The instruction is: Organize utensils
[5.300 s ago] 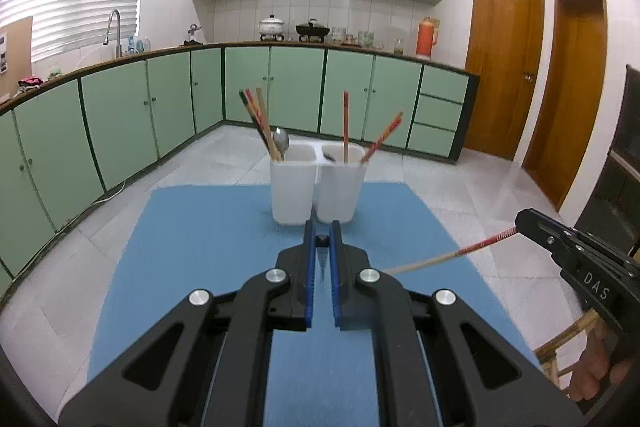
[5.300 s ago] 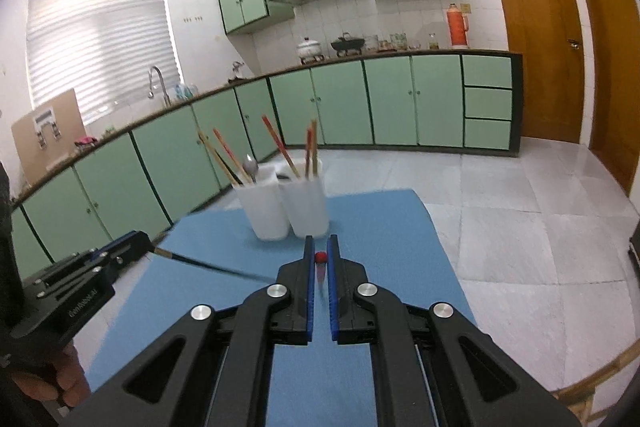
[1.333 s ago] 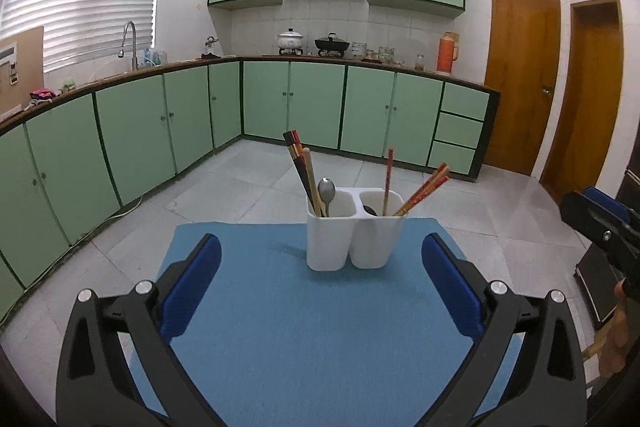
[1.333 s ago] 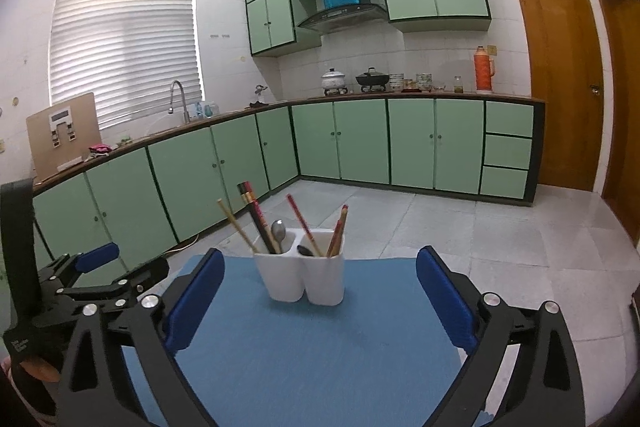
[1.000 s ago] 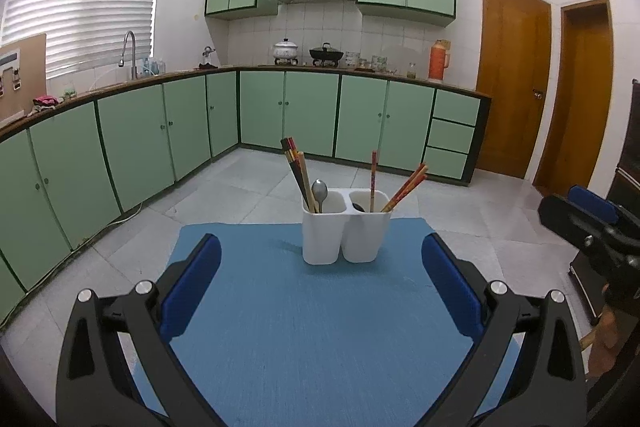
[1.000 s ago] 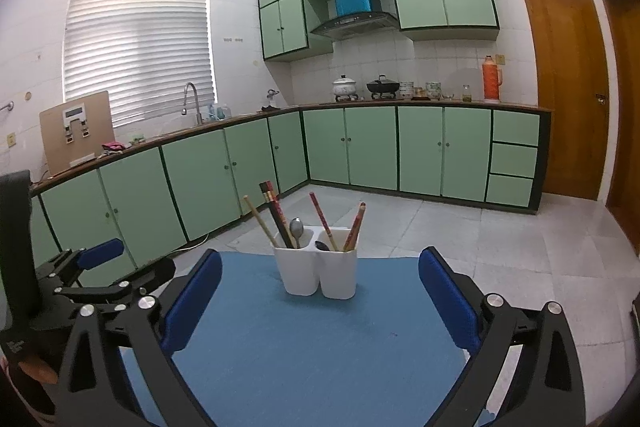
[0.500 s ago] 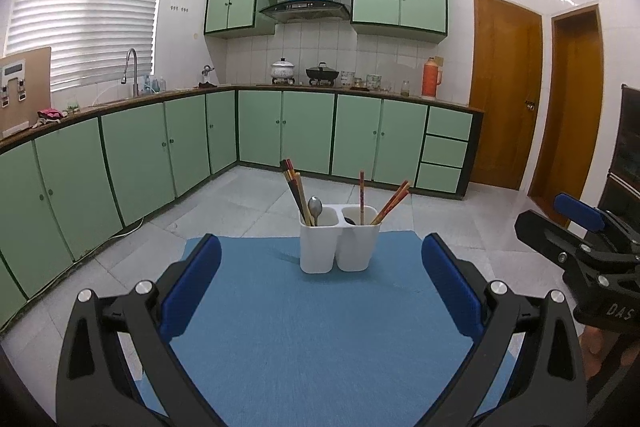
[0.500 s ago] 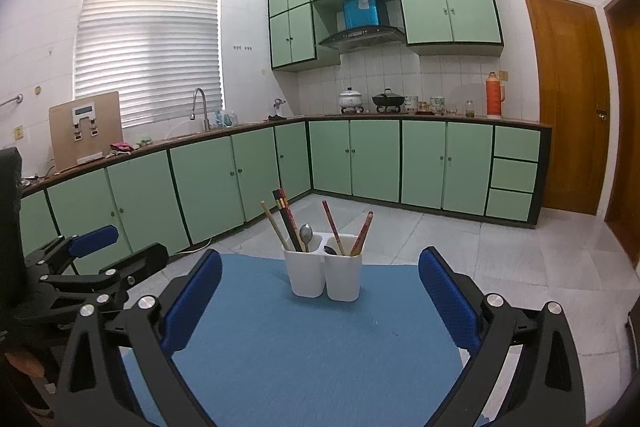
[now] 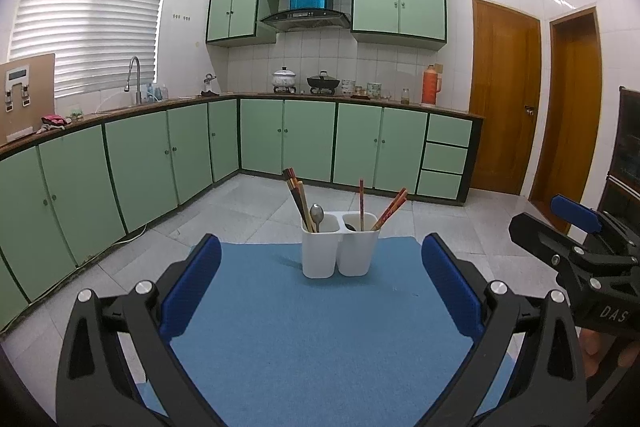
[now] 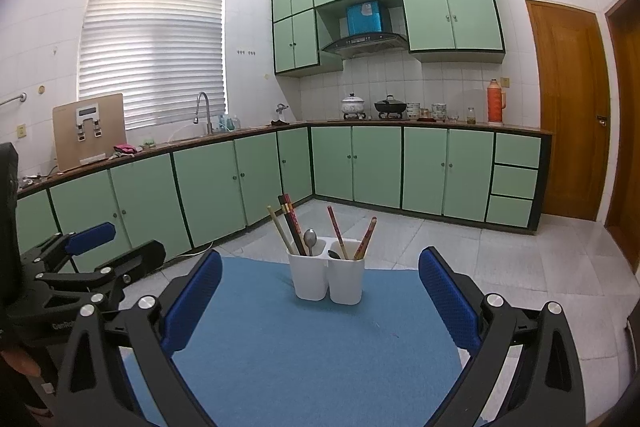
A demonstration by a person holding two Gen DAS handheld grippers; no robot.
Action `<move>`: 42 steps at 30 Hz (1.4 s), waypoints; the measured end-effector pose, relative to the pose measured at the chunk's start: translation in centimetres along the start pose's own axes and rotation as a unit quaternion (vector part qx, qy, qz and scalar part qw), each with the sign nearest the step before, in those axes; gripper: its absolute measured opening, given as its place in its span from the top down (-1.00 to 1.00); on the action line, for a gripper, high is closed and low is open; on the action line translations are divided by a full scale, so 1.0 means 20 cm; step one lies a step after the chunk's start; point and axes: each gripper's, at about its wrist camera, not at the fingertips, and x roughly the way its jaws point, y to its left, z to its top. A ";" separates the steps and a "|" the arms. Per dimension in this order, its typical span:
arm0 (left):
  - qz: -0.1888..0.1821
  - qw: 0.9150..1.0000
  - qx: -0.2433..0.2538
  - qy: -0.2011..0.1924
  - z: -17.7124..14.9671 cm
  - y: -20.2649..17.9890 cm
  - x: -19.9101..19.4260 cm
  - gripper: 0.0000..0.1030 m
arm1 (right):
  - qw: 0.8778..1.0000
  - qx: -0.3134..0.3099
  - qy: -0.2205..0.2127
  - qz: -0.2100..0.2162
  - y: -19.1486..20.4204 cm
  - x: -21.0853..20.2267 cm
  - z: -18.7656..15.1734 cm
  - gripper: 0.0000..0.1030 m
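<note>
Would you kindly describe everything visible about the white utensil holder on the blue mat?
The white utensil holder is a smooth, plastic-looking tub with two joined compartments, standing upright near the far edge of the blue mat. Its left compartment holds dark and wooden chopsticks plus a metal spoon; the right holds reddish chopsticks and a dark utensil. Neither gripper touches it.

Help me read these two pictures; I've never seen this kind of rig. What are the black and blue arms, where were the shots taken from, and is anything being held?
No robot: a person holds two hand grippers, each with its own fisheye camera looking along its fingers. One picture is from the left gripper, the other from the right gripper. Both are open and empty. On the blue mat stands a white two-part holder with chopsticks and a spoon.
</note>
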 end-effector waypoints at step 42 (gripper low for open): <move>0.001 1.000 -0.001 0.000 0.00 0.03 0.00 -0.89 | 1.000 0.001 0.001 0.000 0.00 0.00 0.00 -0.88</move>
